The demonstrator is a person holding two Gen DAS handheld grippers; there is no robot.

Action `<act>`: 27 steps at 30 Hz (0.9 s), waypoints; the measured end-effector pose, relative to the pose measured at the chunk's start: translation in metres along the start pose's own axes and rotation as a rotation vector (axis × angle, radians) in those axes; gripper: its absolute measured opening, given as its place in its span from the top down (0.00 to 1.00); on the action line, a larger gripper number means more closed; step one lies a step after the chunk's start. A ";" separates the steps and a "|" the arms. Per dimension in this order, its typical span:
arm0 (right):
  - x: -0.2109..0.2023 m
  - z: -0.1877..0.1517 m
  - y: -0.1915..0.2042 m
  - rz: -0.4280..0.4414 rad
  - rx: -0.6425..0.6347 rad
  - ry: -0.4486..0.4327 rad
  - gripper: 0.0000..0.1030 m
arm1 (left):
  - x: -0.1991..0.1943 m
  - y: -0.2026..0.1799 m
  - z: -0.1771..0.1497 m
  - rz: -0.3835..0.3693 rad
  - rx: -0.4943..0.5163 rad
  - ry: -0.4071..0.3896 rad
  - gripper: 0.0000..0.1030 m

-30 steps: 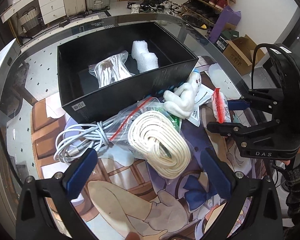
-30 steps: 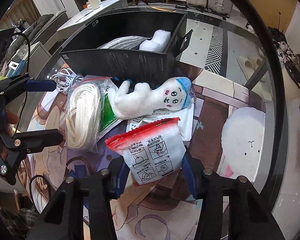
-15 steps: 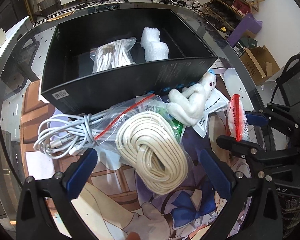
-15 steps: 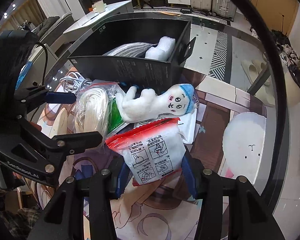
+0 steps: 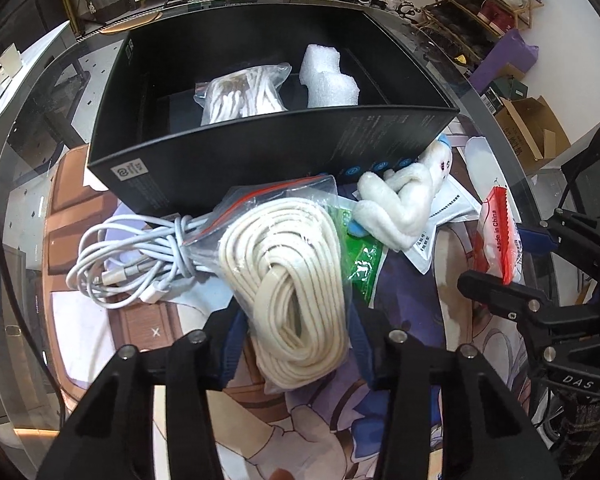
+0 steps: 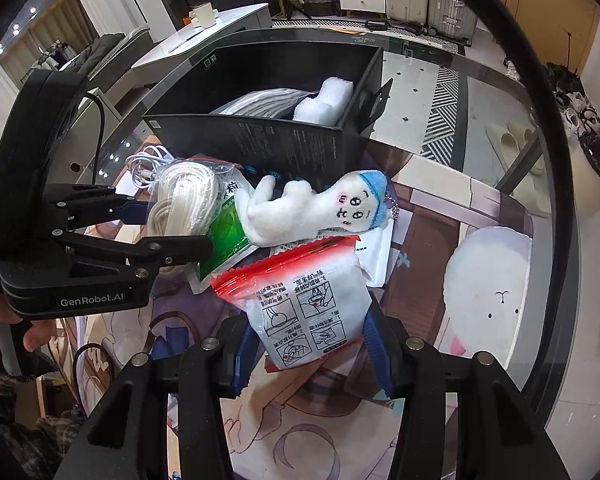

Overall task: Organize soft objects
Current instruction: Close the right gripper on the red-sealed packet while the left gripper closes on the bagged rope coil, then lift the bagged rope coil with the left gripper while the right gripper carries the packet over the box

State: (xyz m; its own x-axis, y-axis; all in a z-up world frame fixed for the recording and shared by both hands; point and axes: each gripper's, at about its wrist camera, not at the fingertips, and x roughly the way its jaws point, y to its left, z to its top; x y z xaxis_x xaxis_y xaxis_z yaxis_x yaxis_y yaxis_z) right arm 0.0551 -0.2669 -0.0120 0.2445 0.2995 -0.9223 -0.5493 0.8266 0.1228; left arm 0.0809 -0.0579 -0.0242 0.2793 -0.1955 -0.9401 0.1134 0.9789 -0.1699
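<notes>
The right gripper (image 6: pixel 306 344) clamps a white packet with a red zip strip (image 6: pixel 306 308), printed with instruction drawings, above a picture mat (image 6: pixel 424 264). Just beyond lies a white plush toy with a blue cap (image 6: pixel 316 208), against a black box (image 6: pixel 268 144) holding white foam (image 6: pixel 324 106). At left, the left gripper (image 6: pixel 172 226), its jaws just having closed, pinches a bagged coil of cream cord (image 6: pixel 184 200).

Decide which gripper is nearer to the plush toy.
Hard to call; perhaps the right. The right gripper holds a red-topped pouch just beside the plush toy; the left gripper grips the bagged cord next to it.
</notes>
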 end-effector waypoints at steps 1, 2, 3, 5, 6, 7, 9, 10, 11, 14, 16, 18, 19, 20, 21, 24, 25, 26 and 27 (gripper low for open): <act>-0.001 0.000 0.000 0.000 0.001 -0.001 0.53 | -0.001 0.002 0.000 -0.004 0.002 0.003 0.62; -0.001 0.000 0.001 -0.001 0.001 -0.003 0.53 | -0.001 0.004 -0.001 -0.009 0.002 0.006 0.64; -0.002 0.000 0.001 -0.003 0.001 -0.003 0.53 | -0.002 0.005 -0.002 -0.012 0.004 0.009 0.66; -0.003 0.001 0.003 -0.005 -0.005 0.000 0.53 | -0.005 0.008 -0.003 -0.011 0.014 0.010 0.69; -0.003 0.001 0.004 -0.008 -0.007 0.002 0.53 | -0.007 0.008 -0.004 -0.010 0.022 0.011 0.70; -0.002 0.002 0.005 -0.012 -0.011 0.005 0.53 | -0.009 0.008 -0.004 -0.011 0.027 0.010 0.71; -0.001 0.004 0.009 -0.022 -0.021 0.010 0.53 | -0.016 0.011 -0.006 -0.006 0.032 -0.001 0.72; -0.002 0.006 0.011 -0.025 -0.025 0.010 0.53 | -0.020 0.011 -0.008 -0.004 0.035 -0.005 0.72; -0.003 0.007 0.013 -0.027 -0.027 0.010 0.53 | -0.022 0.012 -0.008 -0.005 0.038 -0.007 0.73; -0.005 0.010 0.018 -0.031 -0.031 0.005 0.53 | -0.032 0.016 -0.010 -0.005 0.042 -0.020 0.73; -0.008 0.011 0.021 -0.035 -0.034 0.003 0.53 | -0.038 0.019 -0.011 -0.007 0.041 -0.030 0.73; -0.011 0.013 0.023 -0.037 -0.038 -0.002 0.53 | -0.044 0.023 -0.012 -0.008 0.040 -0.044 0.73; -0.012 0.014 0.025 -0.040 -0.040 -0.004 0.53 | -0.047 0.024 -0.012 -0.009 0.041 -0.050 0.73; -0.013 0.015 0.026 -0.042 -0.041 -0.007 0.53 | -0.049 0.024 -0.011 -0.009 0.043 -0.056 0.73; -0.015 0.017 0.027 -0.046 -0.044 -0.008 0.53 | -0.051 0.025 -0.011 -0.011 0.046 -0.063 0.73; -0.019 0.021 0.034 -0.057 -0.058 -0.013 0.53 | -0.058 0.028 -0.009 -0.014 0.049 -0.080 0.73; -0.021 0.023 0.035 -0.057 -0.060 -0.016 0.53 | -0.060 0.029 -0.009 -0.014 0.051 -0.085 0.73; -0.022 0.025 0.036 -0.057 -0.062 -0.020 0.53 | -0.060 0.029 -0.007 -0.015 0.052 -0.088 0.73; -0.024 0.025 0.037 -0.058 -0.063 -0.025 0.53 | -0.062 0.029 -0.006 -0.015 0.053 -0.091 0.73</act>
State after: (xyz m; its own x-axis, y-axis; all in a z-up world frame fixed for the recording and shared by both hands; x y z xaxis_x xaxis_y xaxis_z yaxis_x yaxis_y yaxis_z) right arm 0.0490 -0.2315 0.0242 0.2966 0.2647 -0.9176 -0.5830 0.8112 0.0455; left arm 0.0612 -0.0169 0.0270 0.3627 -0.2176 -0.9061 0.1683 0.9717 -0.1659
